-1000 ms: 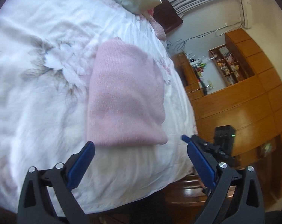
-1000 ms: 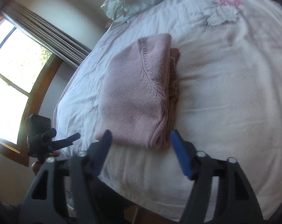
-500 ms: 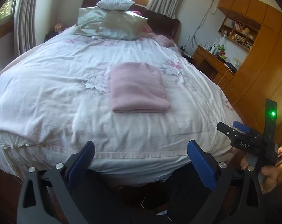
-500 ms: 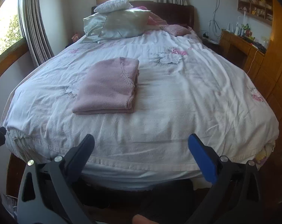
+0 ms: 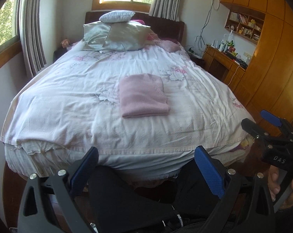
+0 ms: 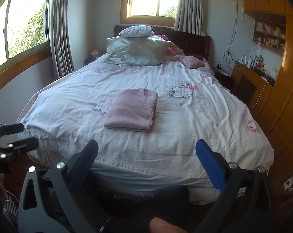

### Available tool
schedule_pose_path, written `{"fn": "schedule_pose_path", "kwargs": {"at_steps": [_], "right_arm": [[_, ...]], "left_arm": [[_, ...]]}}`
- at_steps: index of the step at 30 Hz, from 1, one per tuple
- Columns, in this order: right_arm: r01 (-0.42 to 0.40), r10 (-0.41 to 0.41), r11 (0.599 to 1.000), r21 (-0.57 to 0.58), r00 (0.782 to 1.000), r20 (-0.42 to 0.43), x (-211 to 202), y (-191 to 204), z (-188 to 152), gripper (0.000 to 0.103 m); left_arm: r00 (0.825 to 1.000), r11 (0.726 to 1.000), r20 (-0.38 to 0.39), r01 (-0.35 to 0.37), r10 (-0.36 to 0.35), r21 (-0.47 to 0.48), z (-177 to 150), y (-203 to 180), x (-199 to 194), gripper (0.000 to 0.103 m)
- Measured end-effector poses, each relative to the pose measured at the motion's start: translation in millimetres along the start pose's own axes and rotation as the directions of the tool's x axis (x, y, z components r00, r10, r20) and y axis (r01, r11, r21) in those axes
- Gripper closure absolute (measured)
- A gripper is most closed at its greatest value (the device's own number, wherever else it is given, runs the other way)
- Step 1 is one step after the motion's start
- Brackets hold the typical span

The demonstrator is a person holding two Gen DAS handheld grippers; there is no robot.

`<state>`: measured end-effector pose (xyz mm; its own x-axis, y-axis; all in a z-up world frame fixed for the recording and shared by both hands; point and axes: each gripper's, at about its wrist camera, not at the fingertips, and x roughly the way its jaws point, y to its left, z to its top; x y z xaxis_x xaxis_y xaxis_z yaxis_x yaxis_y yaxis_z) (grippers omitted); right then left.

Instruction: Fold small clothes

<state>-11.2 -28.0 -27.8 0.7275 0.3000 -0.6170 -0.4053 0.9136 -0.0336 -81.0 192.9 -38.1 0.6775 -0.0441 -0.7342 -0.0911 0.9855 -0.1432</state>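
Pink sweater (image 5: 143, 95) lies folded mid-bed (image 5: 68, 116), well apart from both grippers. Left gripper (image 5: 146, 167) and right gripper (image 6: 146, 158) empty, jaws apart. Risk: regrabbing could undo the fold.

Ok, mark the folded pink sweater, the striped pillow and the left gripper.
folded pink sweater (image 5: 143, 95), left wrist view, middle of its top layer.
striped pillow (image 6: 136, 31), right wrist view, centre of its top face.
left gripper (image 5: 146, 169), left wrist view, midway between its blue fingertips.
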Motion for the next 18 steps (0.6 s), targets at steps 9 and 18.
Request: {"fn": "schedule_pose_path", "kwargs": {"at_steps": [9, 18], "right_arm": [[-0.021, 0.023, 0.999, 0.030, 0.998, -0.053, 7.3, 3.6, -10.2, 0.003], [0.003, -0.002, 1.000, 0.013, 0.999, -0.045, 6.3, 7.7, -9.1, 0.003]], "left_arm": [[0.999, 0.997, -0.019, 0.043, -0.044, -0.058, -17.7, 6.5, 9.4, 0.004], [0.999, 0.998, -0.017, 0.036, -0.037, -0.054, -6.3, 6.2, 13.9, 0.004]]}}
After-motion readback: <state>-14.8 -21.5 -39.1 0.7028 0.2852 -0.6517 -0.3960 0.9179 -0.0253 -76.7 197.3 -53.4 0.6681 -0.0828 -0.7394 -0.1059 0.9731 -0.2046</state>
